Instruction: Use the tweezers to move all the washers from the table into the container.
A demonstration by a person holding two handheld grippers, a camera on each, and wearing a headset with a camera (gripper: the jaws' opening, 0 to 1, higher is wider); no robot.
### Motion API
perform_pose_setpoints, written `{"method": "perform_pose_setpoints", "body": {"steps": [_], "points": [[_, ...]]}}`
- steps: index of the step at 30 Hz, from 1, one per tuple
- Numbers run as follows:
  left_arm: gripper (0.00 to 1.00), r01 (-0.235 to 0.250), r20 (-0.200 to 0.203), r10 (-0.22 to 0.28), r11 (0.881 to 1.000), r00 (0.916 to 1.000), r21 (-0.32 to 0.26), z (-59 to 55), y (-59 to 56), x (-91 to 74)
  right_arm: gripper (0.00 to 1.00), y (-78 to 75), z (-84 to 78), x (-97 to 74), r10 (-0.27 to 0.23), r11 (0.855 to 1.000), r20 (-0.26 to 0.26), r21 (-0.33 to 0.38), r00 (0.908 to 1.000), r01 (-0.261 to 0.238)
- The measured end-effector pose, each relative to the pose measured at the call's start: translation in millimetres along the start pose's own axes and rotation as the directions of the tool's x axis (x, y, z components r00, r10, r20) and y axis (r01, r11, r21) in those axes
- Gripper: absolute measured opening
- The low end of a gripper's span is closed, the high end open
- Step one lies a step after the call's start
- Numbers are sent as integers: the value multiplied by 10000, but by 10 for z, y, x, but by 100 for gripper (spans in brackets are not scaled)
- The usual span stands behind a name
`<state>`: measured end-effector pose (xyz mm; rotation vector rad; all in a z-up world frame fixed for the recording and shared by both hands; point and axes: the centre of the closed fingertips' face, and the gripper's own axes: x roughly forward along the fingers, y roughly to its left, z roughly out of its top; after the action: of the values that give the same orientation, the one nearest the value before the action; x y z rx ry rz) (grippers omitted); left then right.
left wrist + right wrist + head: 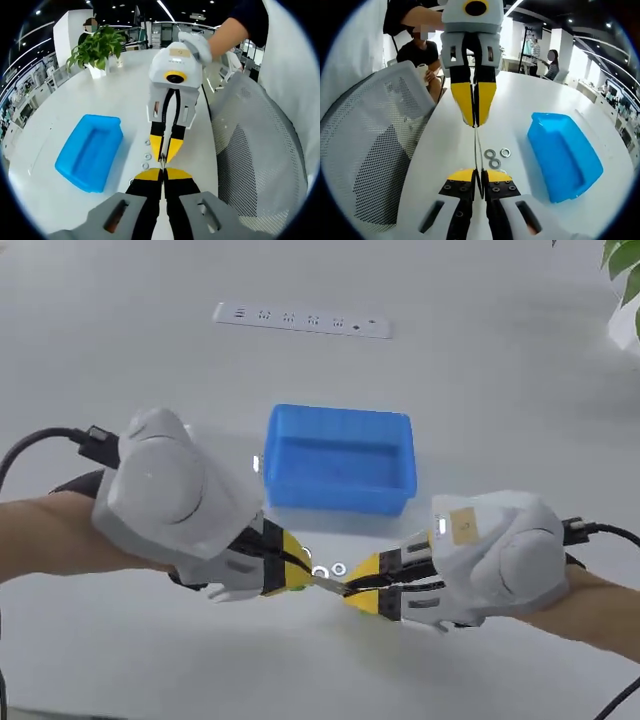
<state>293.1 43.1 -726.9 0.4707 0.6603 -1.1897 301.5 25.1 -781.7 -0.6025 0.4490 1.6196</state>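
Head view: I see left gripper (300,576) & right gripper (356,592), fingers of both clamped on thin metal tweezers (328,583); small silver ring washers (331,568) on white counter (480,370), near blue rectangular plastic container (335,495). Left gripper view: washers btwn tweezers & container. Right gripper view: same.

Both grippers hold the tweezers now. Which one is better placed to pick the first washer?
Probably right, narrowly. Both the right gripper and the left gripper are shut on the tweezers, but in the right gripper view the washers lie close beside them, the container just beyond.
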Motion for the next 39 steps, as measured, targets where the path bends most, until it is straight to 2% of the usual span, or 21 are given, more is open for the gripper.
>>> {"method": "perform_pose_setpoints", "body": {"steps": [2, 7, 8, 9, 10, 14, 21, 26, 29, 32, 37, 39], "points": [[5, -19, 44, 18, 10000, 10000, 87, 30, -8, 18, 8, 2, -5, -12, -100, 9999, 114, 29, 9999, 100], [5, 25, 602, -17, 9999, 9982, -136, 172, -33, 41, 8, -8, -15, -56, -259, 9992, 468, 314, 9986, 245], [5, 24, 1005, 6, 9996, 9949, -296, 263, -38, 56, 8, -3, -16, -65, -262, 9992, 563, 330, 9981, 243], [5, 42, 1140, 13, 9989, 9935, -476, 298, -41, 63, 8, -1, -16, -68, -274, 9992, 600, 315, 9978, 256], [5, -7, 1096, 47, 9993, 9940, -363, 306, -30, 76, 8, -8, -15, -79, -326, 9991, 625, 299, 9975, 308], [5, 6, 1413, 48, 9993, 9900, -379, 413, -25, 131, 8, -27, -26, -117, -411, 9985, 822, 402, 9958, 379], [5, 115, 1806, -142, 9998, 9835, 161, 595, -84, 262, 8, -3, -27, -184, -372, 9993, 802, 49, 9961, 369], [5, 178, 1964, -245, 9992, 9802, 359, 650, -87, 315, 8, -15, -49, -205, -355, 9994, 855, -10, 9957, 357], [5, 245, 2234, -356, 9983, 9741, 525, 686, -113, 365, 7, -6, -54, -225, -317, 9995, 871, -2, 9957, 318], [6, 385, 2412, -484, 9982, 9693, 454, 704, -126, 409, 7, 0, -66, -236, -301, 9995, 847, -6, 9959, 303], [6, 357, 2356, -478, 9978, 9707, 553, 682, -106, 423, 7, -16, -78, -229, -253, 9997, 890, 10, 9957, 253], [7, 620, 2359, -739, 9964, 9690, 577, 662, -131, 397, 7, -7, -77, -226, -146, 9999, 894, -68, 9959, 152]]}}
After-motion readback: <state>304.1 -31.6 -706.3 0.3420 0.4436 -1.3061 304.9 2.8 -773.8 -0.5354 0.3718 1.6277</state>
